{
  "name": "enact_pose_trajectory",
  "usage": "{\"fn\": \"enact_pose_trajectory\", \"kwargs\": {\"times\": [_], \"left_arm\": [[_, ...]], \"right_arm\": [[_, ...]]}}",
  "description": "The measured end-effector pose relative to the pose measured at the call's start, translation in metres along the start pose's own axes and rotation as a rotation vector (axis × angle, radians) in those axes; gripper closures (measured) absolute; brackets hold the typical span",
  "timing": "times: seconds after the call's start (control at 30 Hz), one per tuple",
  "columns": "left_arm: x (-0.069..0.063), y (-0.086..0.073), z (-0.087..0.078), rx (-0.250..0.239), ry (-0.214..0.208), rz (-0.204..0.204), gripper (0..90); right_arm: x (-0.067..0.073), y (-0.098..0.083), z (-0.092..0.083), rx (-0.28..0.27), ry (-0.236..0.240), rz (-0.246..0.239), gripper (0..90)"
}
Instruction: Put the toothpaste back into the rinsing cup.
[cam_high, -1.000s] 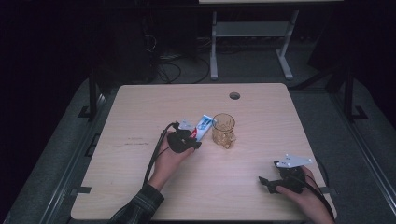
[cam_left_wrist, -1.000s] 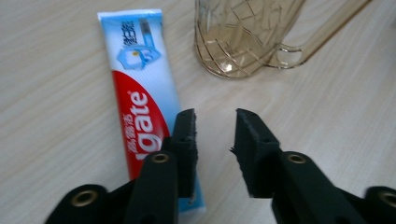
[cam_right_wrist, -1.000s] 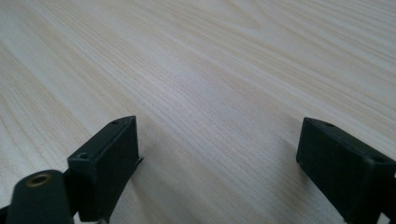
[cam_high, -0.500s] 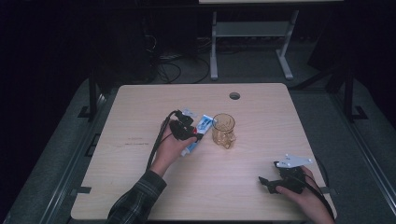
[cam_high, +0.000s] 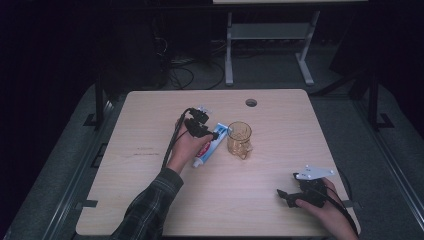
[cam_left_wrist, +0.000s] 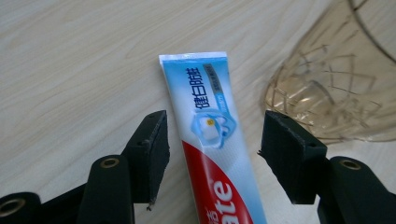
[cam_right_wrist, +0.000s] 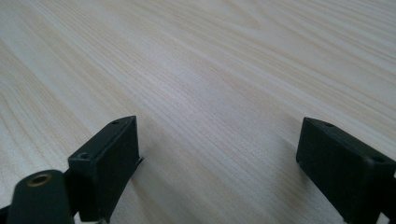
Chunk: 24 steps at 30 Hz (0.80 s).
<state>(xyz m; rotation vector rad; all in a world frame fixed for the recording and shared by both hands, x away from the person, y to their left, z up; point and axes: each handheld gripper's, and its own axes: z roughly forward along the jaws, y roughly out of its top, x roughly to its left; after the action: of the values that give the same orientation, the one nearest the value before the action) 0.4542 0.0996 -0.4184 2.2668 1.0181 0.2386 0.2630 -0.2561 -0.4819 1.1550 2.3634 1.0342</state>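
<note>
A: Your left tongs (cam_left_wrist: 212, 140) stand apart over the tube (cam_left_wrist: 212, 154), one pad on each side of it, neither one pressing. They have just been opening, and the tube lies flat on the counter (cam_high: 150, 200) between them.

B: So you've let go. Where does the tube sit?

A: Mid-counter, just left of the cup (cam_high: 239, 140). From above, its crimped end points toward the cup, its cap end back toward you. In the left gripper view the cup (cam_left_wrist: 336, 88) rises just beyond your right-hand pad, close to the tube; I can't tell whether they touch.

B: And your right tongs (cam_high: 287, 196)?

A: Parked near the counter's near right corner, well apart from tube and cup. In the right gripper view those tongs (cam_right_wrist: 219, 163) gape wide over bare wood, nothing between them.

B: How far along, then?

A: The tube looks set down beside the cup. If it is meant to go into the cup, that part isn't done: it lies outside. Otherwise, you only need to draw your left hand (cam_high: 185, 147) clear.
</note>
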Motion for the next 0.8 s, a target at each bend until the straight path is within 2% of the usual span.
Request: {"fn": "enact_pose_trajectory", "kwargs": {"times": [0.17,0.33,0.4,0.63,0.8], "left_arm": [[0.005,0.006,0.010,0.005,0.000,-0.024,39.7],[0.008,0.011,0.022,0.037,0.012,-0.014,39.2],[0.009,0.013,0.027,0.041,0.011,-0.025,39.2],[0.008,0.019,0.042,0.060,0.022,-0.022,38.0],[0.008,0.020,0.047,0.067,0.008,-0.023,36.6]], "right_arm": [[0.000,0.000,0.000,-0.001,0.001,0.001,12.3],[0.000,0.000,0.000,-0.001,0.001,-0.001,12.3],[0.000,0.000,0.000,-0.001,0.002,0.000,12.3],[0.000,0.000,0.000,-0.001,0.003,-0.002,12.2],[0.000,0.000,0.000,-0.001,0.004,-0.002,12.3]]}}
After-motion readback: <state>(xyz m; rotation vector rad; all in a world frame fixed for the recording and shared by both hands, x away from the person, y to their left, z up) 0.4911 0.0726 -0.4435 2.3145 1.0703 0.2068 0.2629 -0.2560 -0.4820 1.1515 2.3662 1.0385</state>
